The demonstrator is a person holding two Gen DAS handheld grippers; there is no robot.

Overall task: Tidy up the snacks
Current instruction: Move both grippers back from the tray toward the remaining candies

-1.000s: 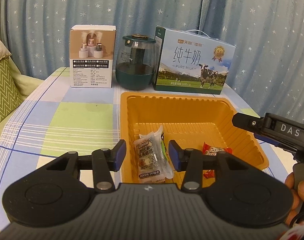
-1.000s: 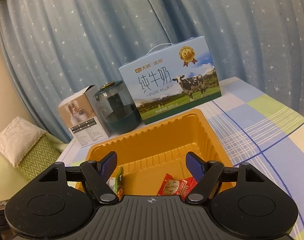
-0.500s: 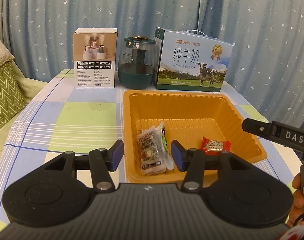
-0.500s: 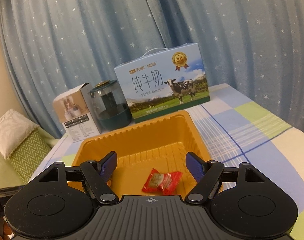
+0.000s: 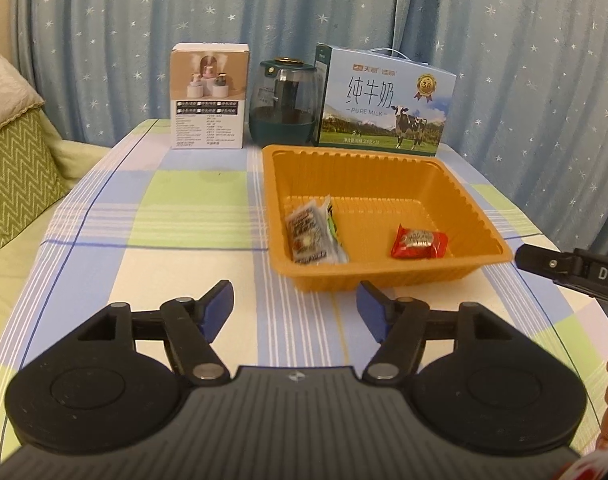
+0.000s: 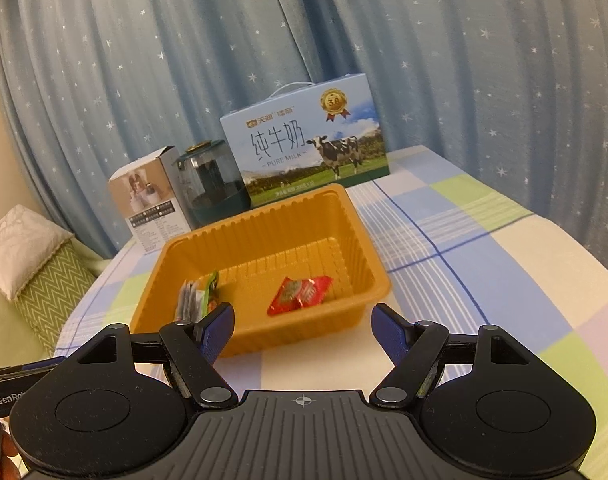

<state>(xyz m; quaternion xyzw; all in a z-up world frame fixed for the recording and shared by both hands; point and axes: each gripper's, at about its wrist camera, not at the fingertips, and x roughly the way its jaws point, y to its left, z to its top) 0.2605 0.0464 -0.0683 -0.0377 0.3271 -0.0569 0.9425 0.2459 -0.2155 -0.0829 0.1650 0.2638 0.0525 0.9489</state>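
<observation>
Both tongs have backed off over checked tablecloth (image 5: pixel 192 216), starry curtain (image 5: pixel 503 60) behind.

Right gripper (image 5: pixel 571 270) cut off at frame edge

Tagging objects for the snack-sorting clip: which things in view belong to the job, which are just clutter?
Job:
- orange ribbed plastic tray
- clear brown-printed snack packet, in the tray
- green-edged packet beside it
- red foil candy, in the tray

Clutter:
- blue milk carton
- dark green glass jar
- white humidifier box
- green zigzag cushion
</observation>
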